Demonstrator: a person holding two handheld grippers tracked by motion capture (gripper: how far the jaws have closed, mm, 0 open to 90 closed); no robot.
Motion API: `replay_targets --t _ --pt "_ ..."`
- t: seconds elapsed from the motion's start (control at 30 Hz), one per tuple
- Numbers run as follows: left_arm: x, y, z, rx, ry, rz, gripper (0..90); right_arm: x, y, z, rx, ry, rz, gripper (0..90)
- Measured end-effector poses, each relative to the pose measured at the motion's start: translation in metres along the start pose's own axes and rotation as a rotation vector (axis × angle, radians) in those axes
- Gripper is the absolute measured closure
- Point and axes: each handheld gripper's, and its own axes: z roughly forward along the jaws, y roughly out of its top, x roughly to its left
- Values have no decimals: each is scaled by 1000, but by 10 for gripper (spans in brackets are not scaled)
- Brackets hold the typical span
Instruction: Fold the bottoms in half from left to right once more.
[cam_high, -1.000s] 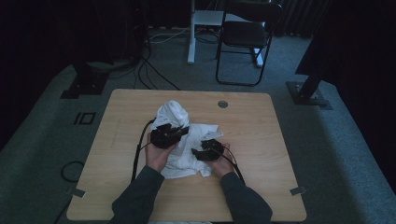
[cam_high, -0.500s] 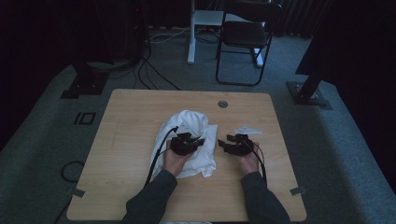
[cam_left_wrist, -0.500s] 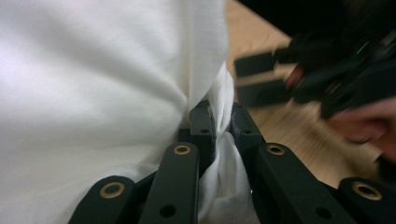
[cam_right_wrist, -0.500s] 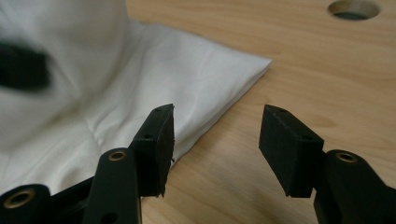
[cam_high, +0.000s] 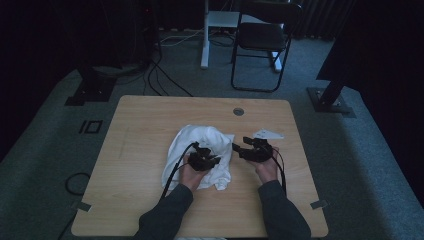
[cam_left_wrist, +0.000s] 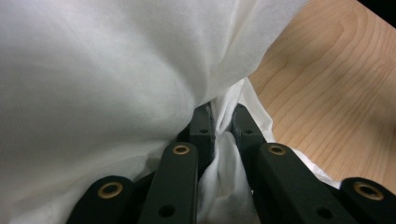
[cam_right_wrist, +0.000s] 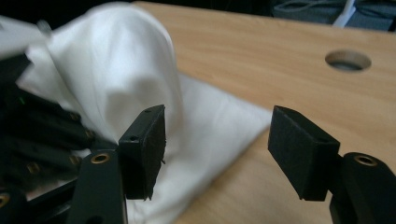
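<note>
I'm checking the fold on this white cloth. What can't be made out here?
- Left gripper view: the white cloth covers the table beneath it and drapes over the jaw tips.
- High view: the cloth's folds are too small and dim.
- Right gripper view: its own jaws hide the cloth's near edge.

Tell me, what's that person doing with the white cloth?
A person sits at a wooden table handling a white cloth with a hand-held gripper in each hand. The left hand-held gripper is shut on a fold of the cloth, pinching it. The right hand-held gripper is beside the cloth with its jaws open and nothing between them; they have just been opening. The cloth lies crumpled, not yet flat or folded.
</note>
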Motion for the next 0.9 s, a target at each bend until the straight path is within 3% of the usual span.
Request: replay_targets --t 0.2,0.3,0.37,0.4,0.57,0.6,0.63,0.7,0.77,0.8,0.83,0.9 --pt "-1 -1 -1 -12 3 1 815 9 16 3 -18 6 -41 356" --pt "-3 -3 -3 -29 1 4 809 19 29 8 -36 31 -75 354" --pt "-3 -4 -4 -34 0 8 808 21 32 10 -40 33 -75 353" --pt "-3 -4 -6 -44 -5 7 808 24 38 21 -40 68 -58 341" --pt "-3 -5 -7 -44 -8 6 805 24 38 34 -22 105 -24 359" --pt "-5 -5 -9 -50 -15 9 805 24 37 38 -11 124 -12 426" --pt "-6 -4 -11 -53 -21 18 763 23 33 49 43 135 -22 686" --pt "-9 -2 -21 -69 -39 27 682 22 28 57 90 84 -46 823" --pt "-11 0 -28 -88 -50 27 614 19 27 60 95 78 -32 836" --pt "-12 7 -55 -161 -42 46 614 17 26 61 98 68 -16 842" --pt "-10 11 -70 -205 -29 43 570 12 24 63 101 57 -1 843" --pt "1 20 -99 -289 32 31 571 10 22 64 114 38 -9 841"
